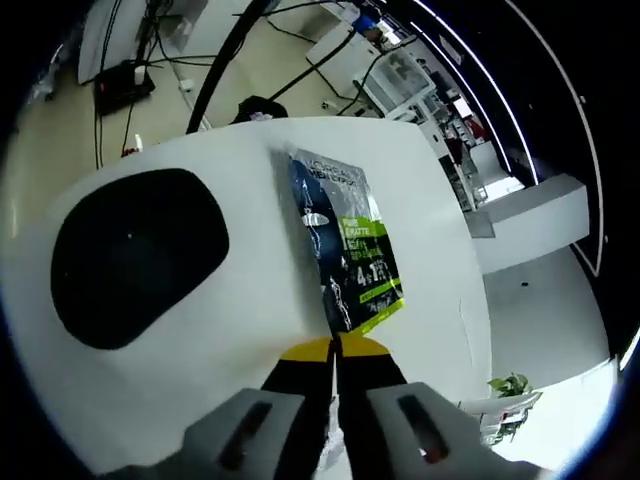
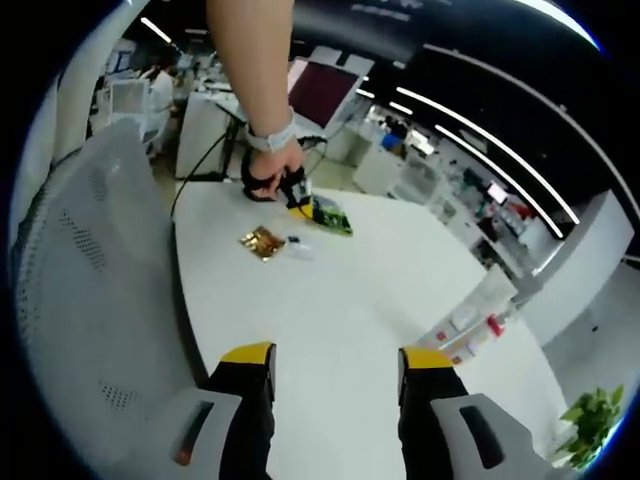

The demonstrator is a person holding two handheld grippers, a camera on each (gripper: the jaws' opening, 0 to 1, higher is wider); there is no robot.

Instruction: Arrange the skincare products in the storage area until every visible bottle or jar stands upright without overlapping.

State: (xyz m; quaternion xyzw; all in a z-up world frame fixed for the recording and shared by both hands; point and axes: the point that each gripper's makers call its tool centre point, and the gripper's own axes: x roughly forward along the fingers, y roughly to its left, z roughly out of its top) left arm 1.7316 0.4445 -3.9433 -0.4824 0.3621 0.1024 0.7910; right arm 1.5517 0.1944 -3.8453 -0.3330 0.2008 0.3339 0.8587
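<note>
The left gripper (image 1: 335, 365) is clenched on the lower edge of a dark blue and green sachet (image 1: 345, 245), a flat skincare packet held out over the white desk (image 1: 240, 160), with its printed face toward the camera and its top reaching toward the desk's far edge. Left of it lies a large black oval patch (image 1: 135, 255) on the white surface; what that is cannot be told. In the right gripper view the right gripper (image 2: 335, 365) is released, its 2 yellow-tipped jaws standing well apart over the bare near part of the desk. Far across the desk, near its far edge, the person's hand (image 2: 268, 170) holds the other gripper over the green packet, and just beside it lie a small gold packet (image 2: 262, 241) and a small white item (image 2: 300, 245), too small to identify. A grey mesh chair back (image 2: 90, 270) stands along the desk's left edge. The step in hand looks like carrying the sachet to its place; no bottle or jar is visible. Next, it needs setting down apart from the 2 small items, not overlapping them.
</note>
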